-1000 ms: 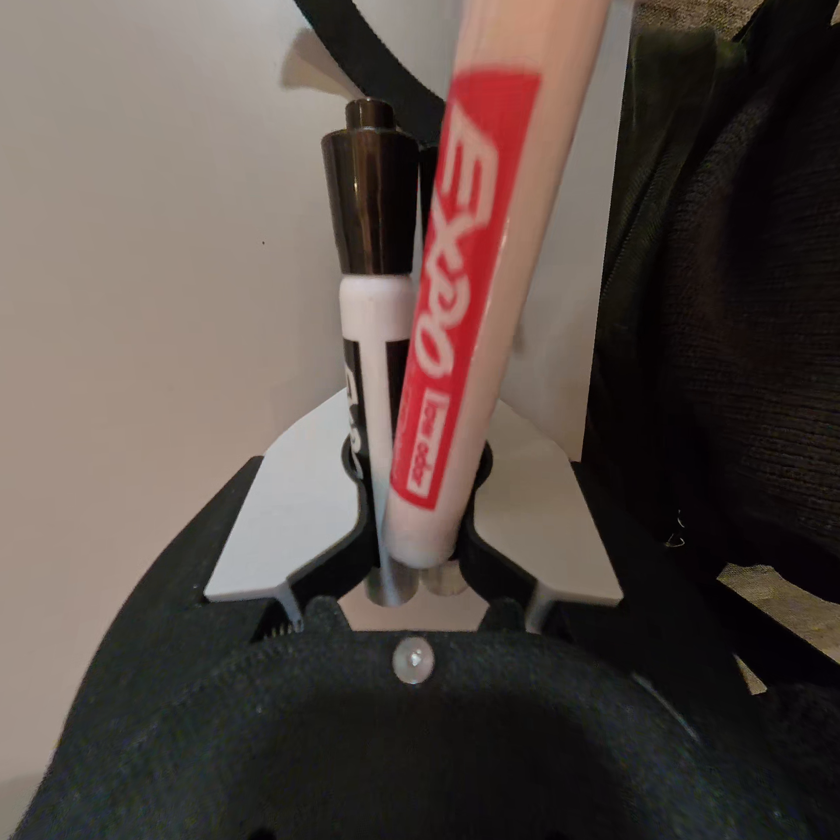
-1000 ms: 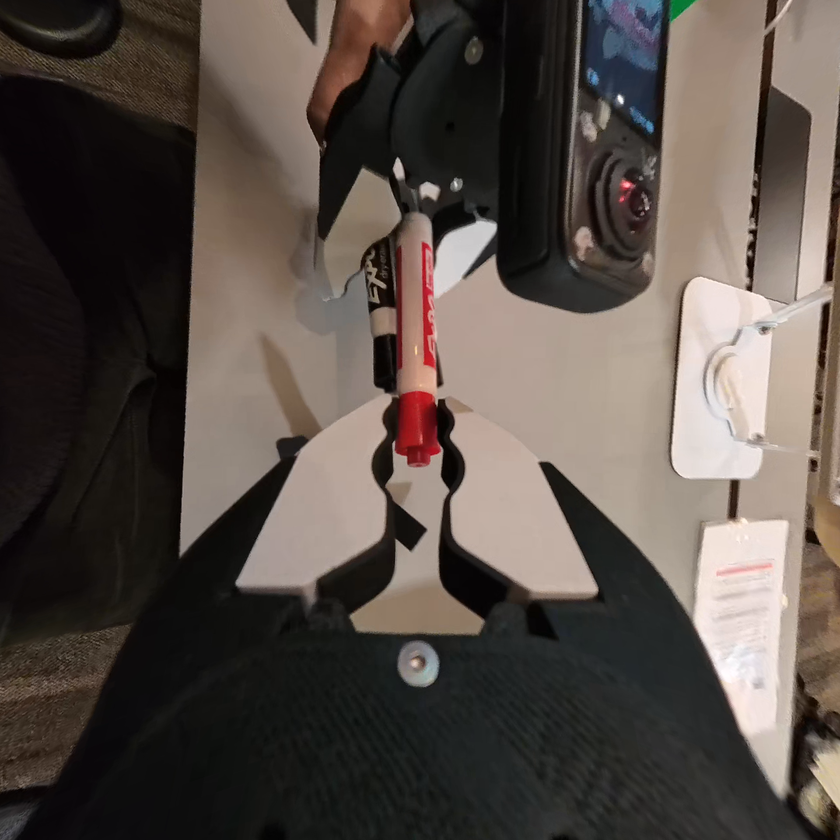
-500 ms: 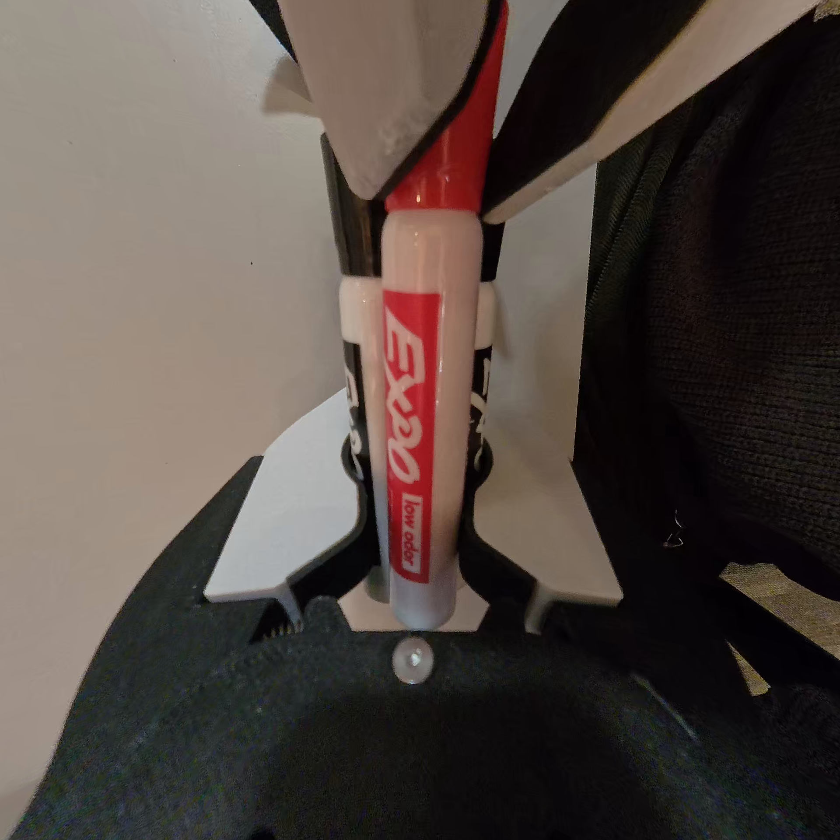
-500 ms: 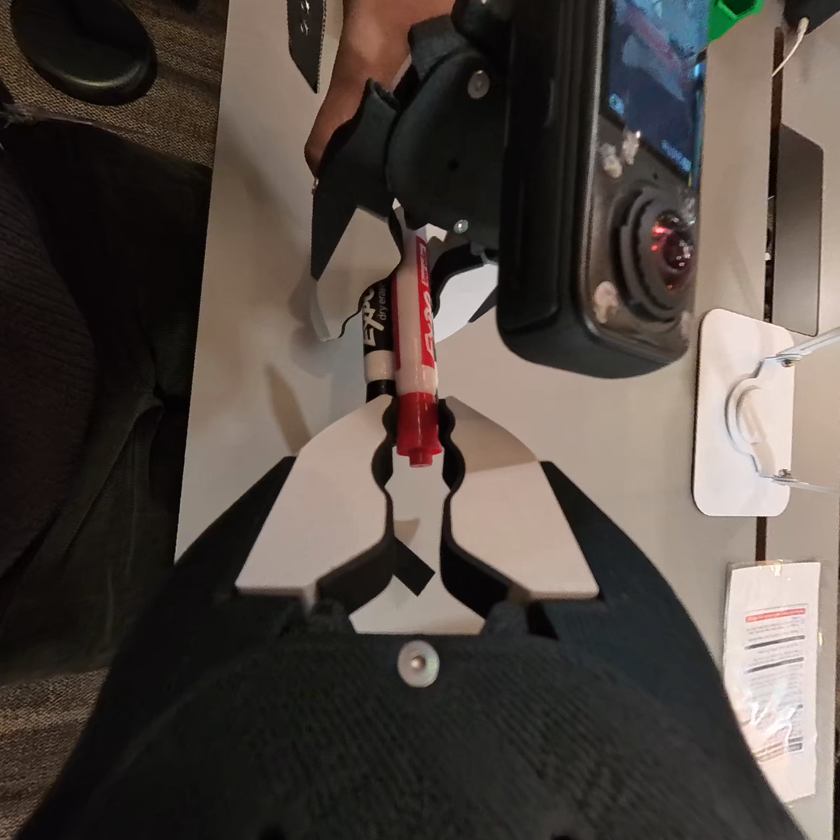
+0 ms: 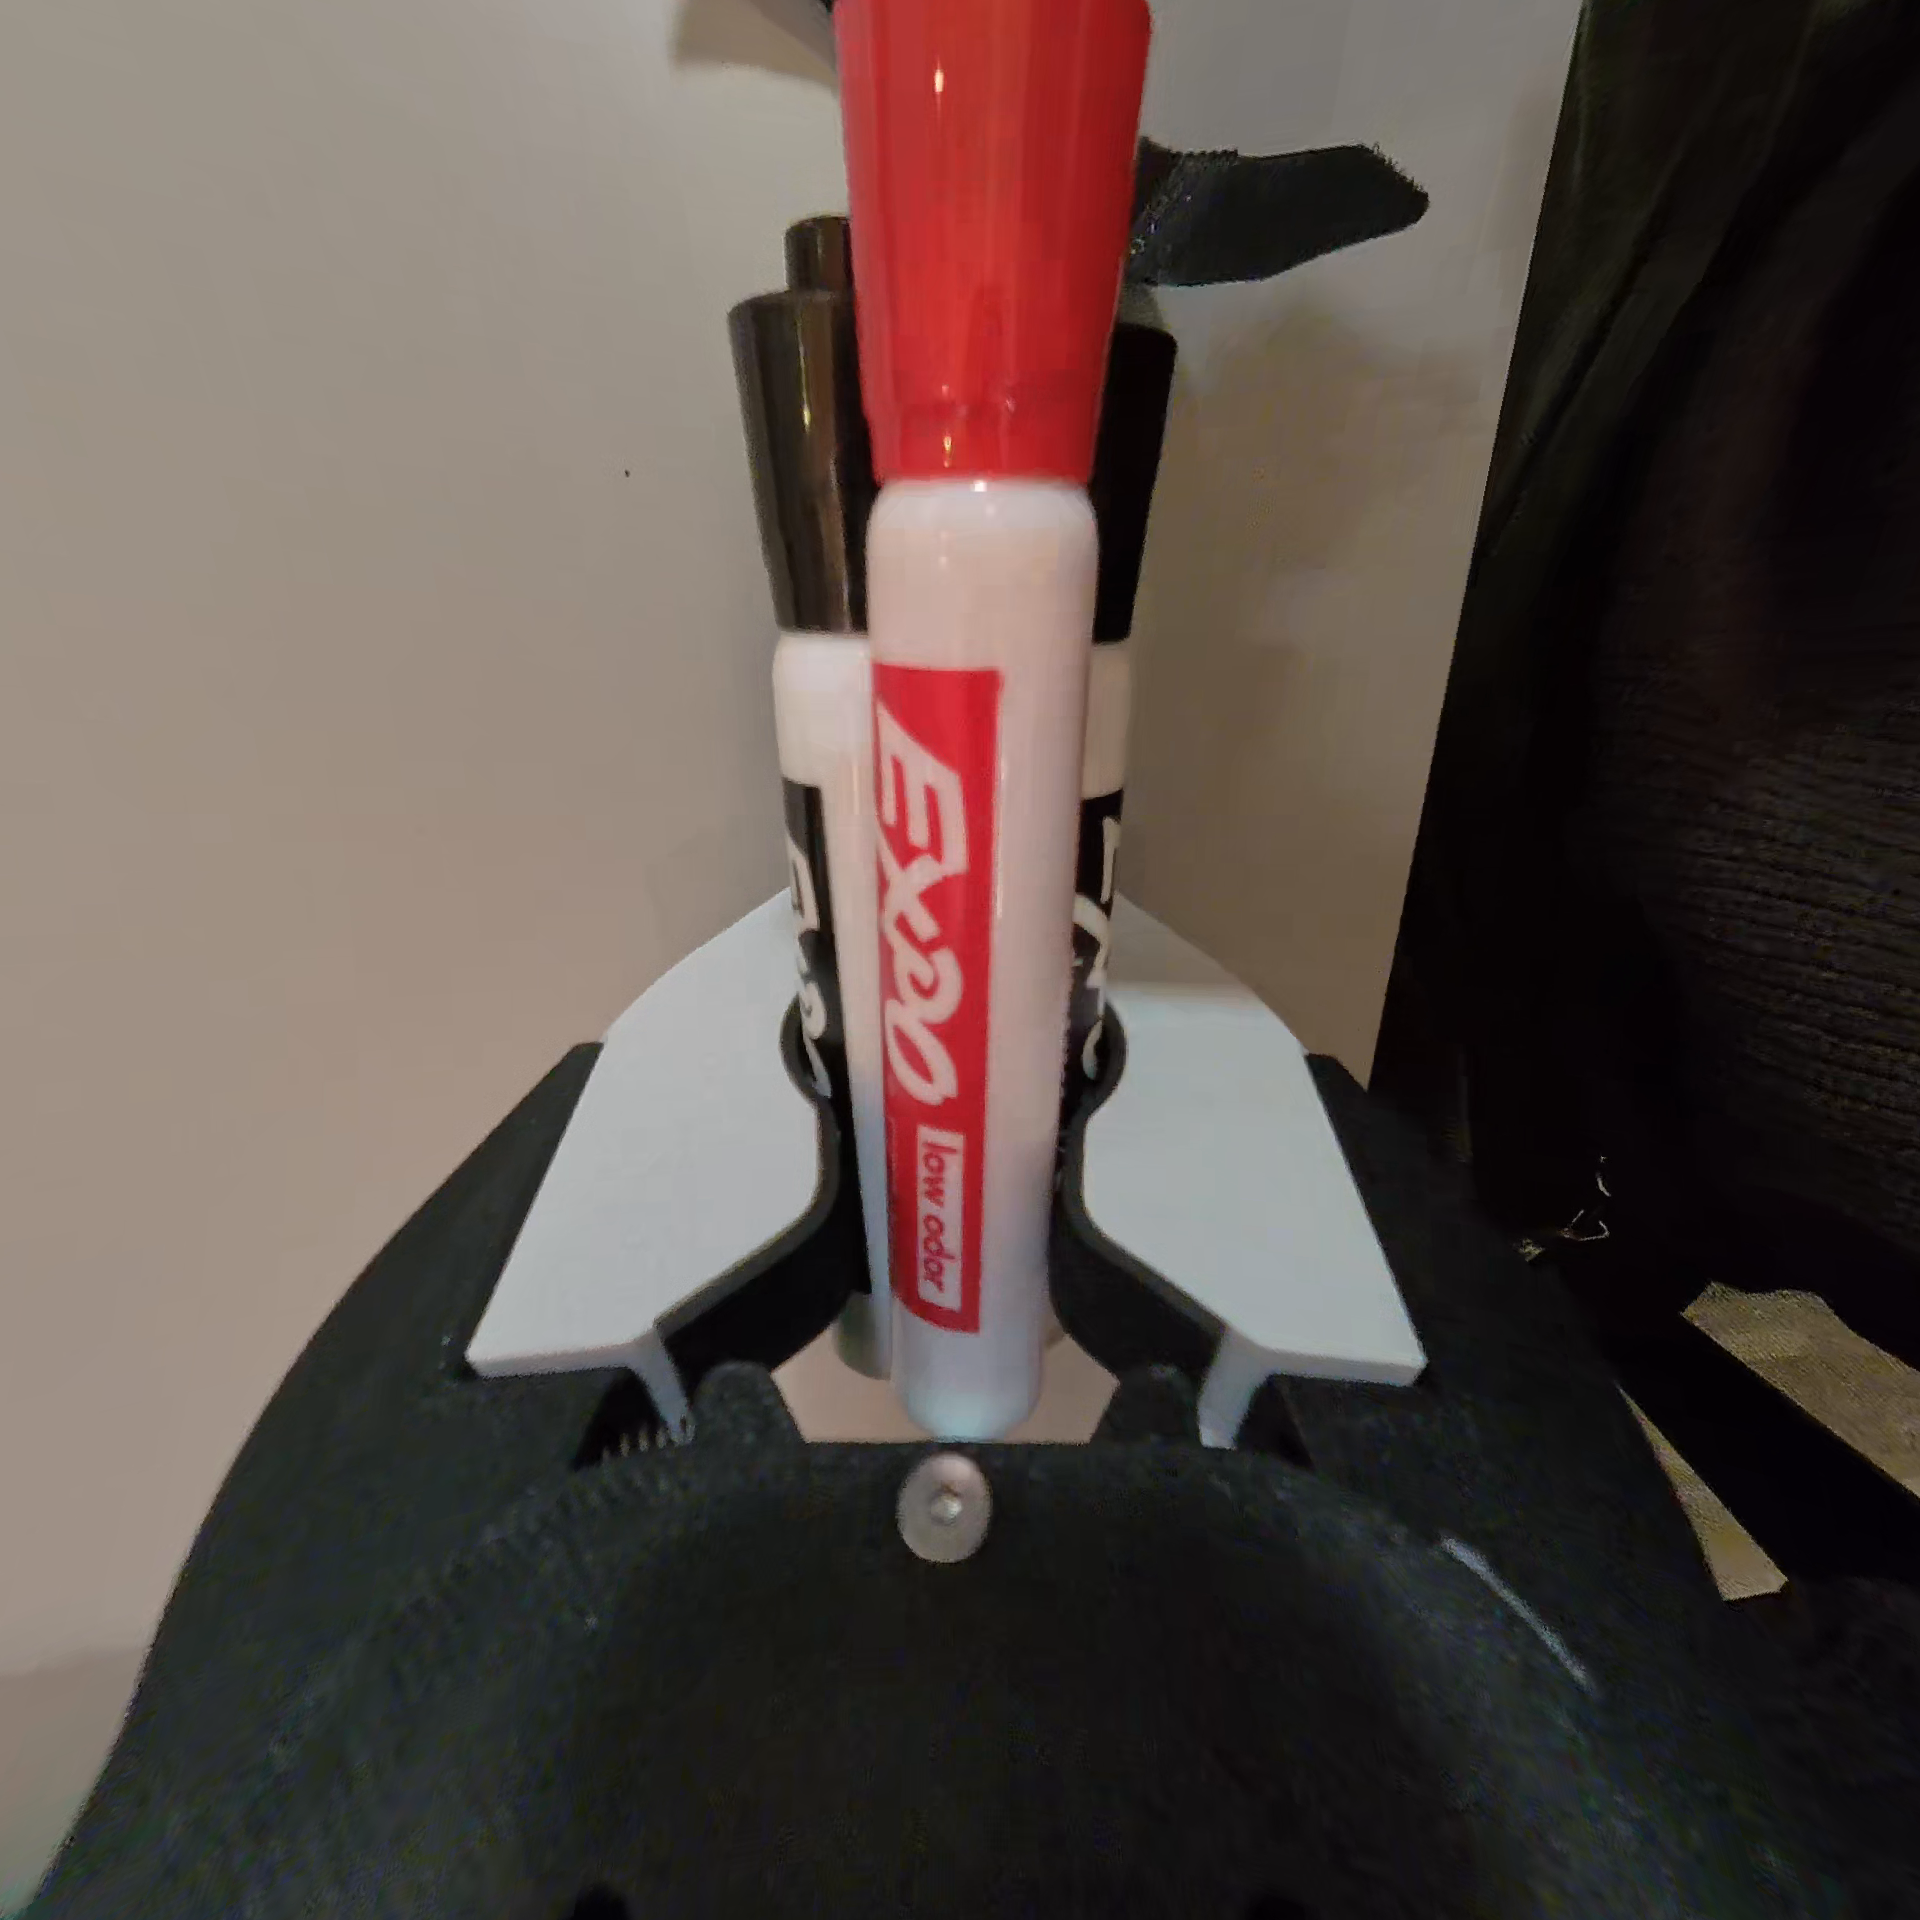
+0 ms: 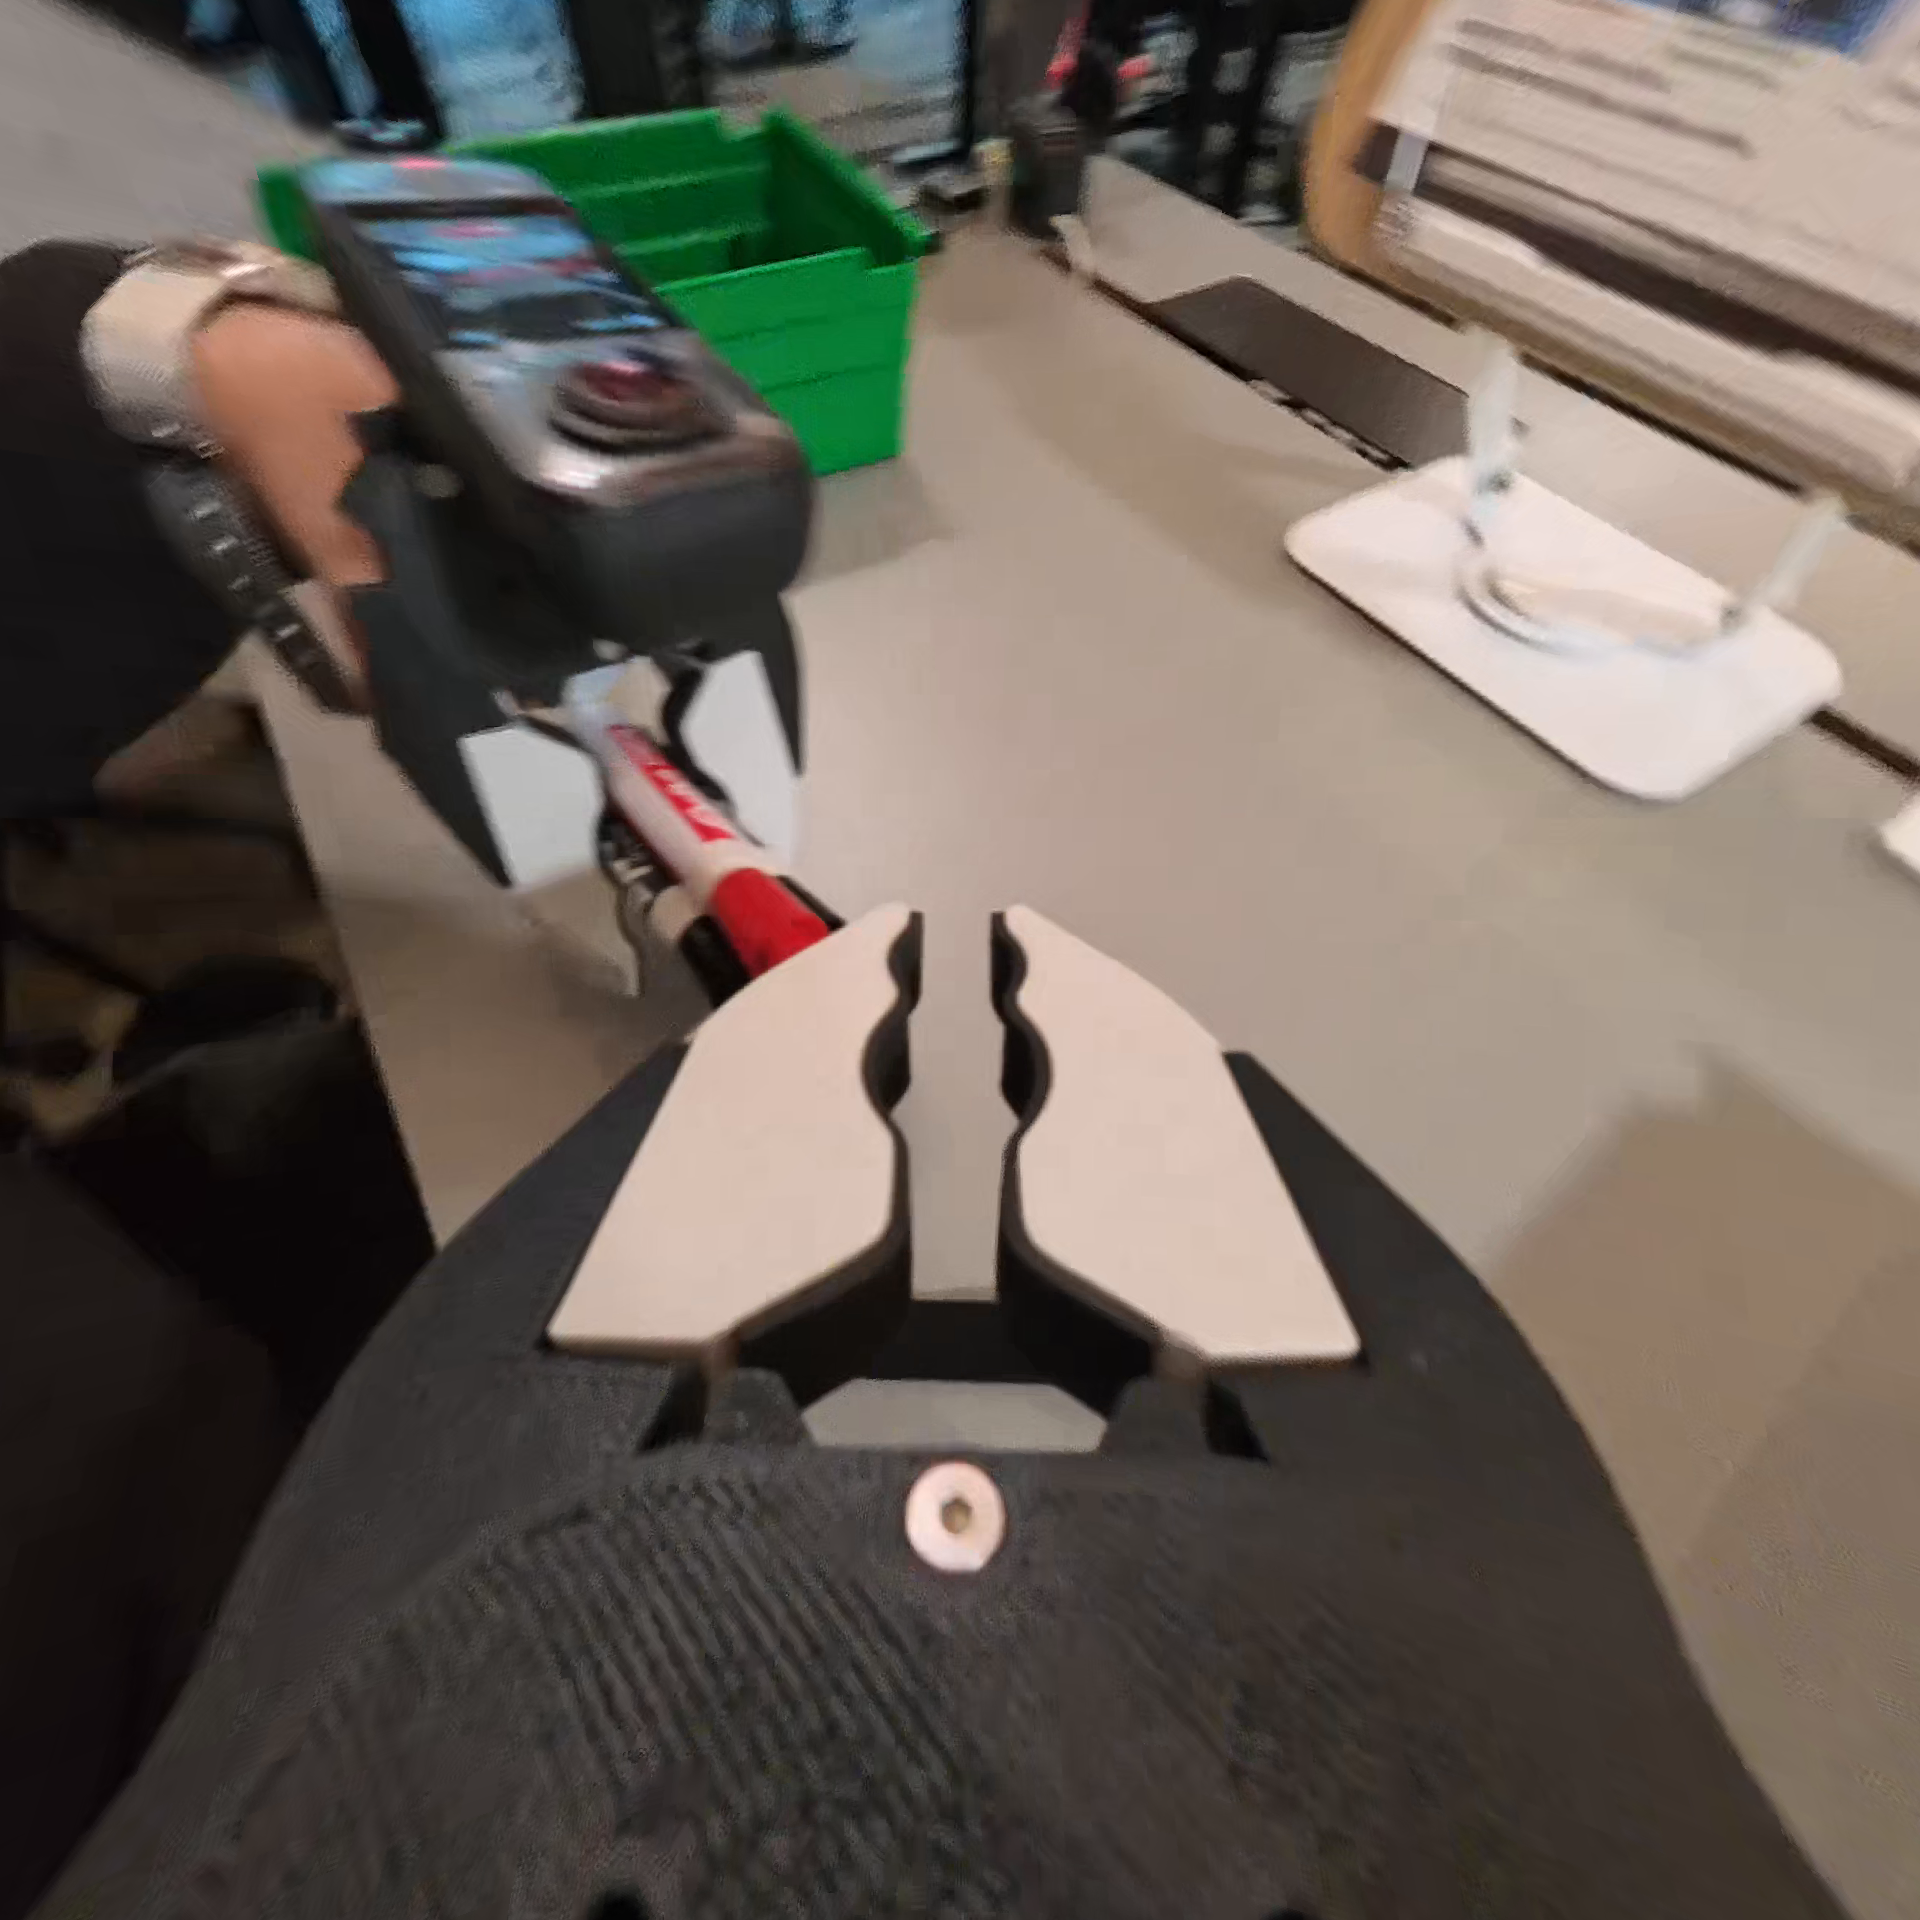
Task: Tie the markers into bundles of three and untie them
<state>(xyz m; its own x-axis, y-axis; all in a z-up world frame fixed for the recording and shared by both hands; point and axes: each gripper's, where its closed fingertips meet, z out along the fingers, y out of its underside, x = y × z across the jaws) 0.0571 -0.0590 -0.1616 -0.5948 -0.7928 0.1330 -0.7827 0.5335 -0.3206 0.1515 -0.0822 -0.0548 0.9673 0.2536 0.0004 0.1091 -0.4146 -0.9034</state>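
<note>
- I see three dry-erase markers side by side in my left claw point(image 5: 951, 1039): a white-barrelled marker with a red cap and red label point(image 5: 961, 935) lies on top, and two white-barrelled markers with black caps point(image 5: 800, 499) sit beneath it, one on each side.
- My left claw is clamped on the three markers at the lower part of their barrels, with the caps pointing forward, away from the camera.
- A black fabric strap point(image 5: 1268, 208) shows behind the red cap, past the marker tips; I cannot tell whether it touches them.
- In the right wrist view, the same bundle point(image 6: 717, 862) sticks out of the left claw above the edge of the pale grey bench point(image 6: 1195, 790), and a hand point(image 6: 301, 436) grips that tool, which carries a black camera point(image 6: 561, 353).
- My right claw point(image 6: 956, 935) has its white fingers slightly apart with nothing between them; its tip is just beside the red cap and not gripping it.
- Farther back on the bench stand a green plastic bin point(image 6: 748, 260) and, to the right, a white flat-based stand point(image 6: 1558, 623), well apart from the markers.
- Dark knitted clothing point(image 5: 1714, 727) fills the right side of the left wrist view.
</note>
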